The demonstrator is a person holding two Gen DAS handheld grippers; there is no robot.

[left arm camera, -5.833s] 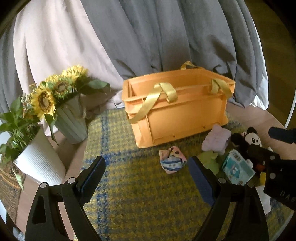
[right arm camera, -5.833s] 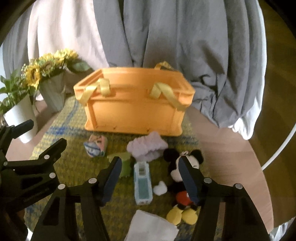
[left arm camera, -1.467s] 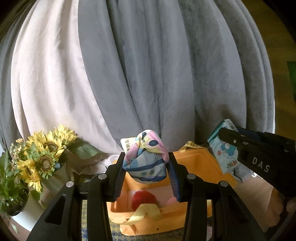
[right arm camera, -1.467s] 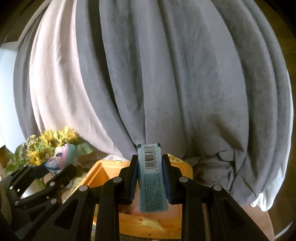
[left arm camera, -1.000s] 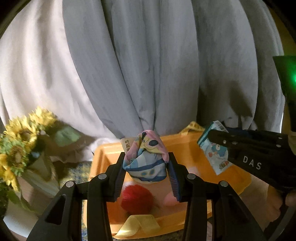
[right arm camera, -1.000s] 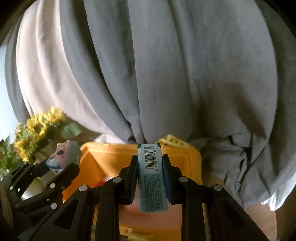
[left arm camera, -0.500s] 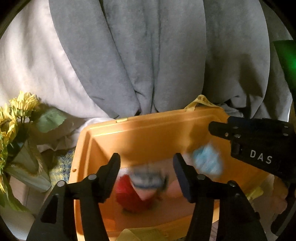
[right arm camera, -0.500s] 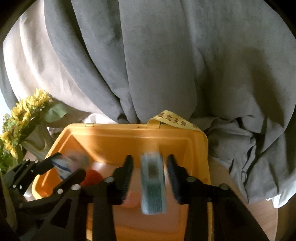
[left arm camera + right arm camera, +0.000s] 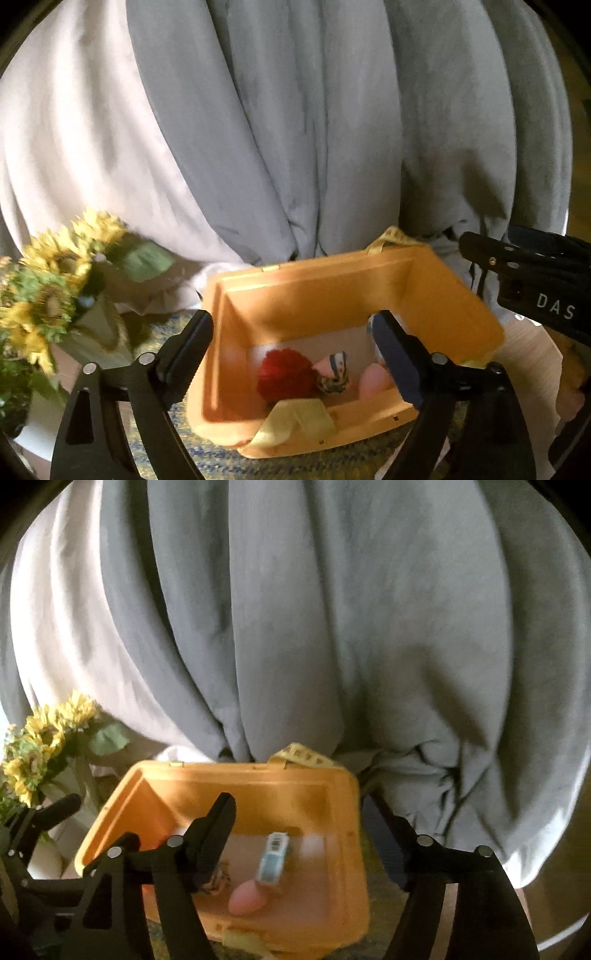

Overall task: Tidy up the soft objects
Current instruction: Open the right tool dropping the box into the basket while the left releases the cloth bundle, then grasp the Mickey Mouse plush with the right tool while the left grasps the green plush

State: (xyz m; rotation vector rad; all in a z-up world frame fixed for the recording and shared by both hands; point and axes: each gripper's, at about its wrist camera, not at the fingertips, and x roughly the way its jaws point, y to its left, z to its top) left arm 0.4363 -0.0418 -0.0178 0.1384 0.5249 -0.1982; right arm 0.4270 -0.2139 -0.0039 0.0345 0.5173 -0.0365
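both grippers hang over an orange crate [image 9: 454, 291], fingers spread wide and holding nothing: the left gripper [image 9: 291, 354] above its near wall, the right gripper [image 9: 299, 834] above its middle. inside the crate lie a red pompom [image 9: 286, 374], a patterned cloth bundle [image 9: 334, 371], a pink soft piece [image 9: 245, 899] and what looks like a pale blue tissue pack [image 9: 273, 860]. blurred sunflowers [image 9: 48, 280] stand to the left before grey curtains [image 9: 295, 627]
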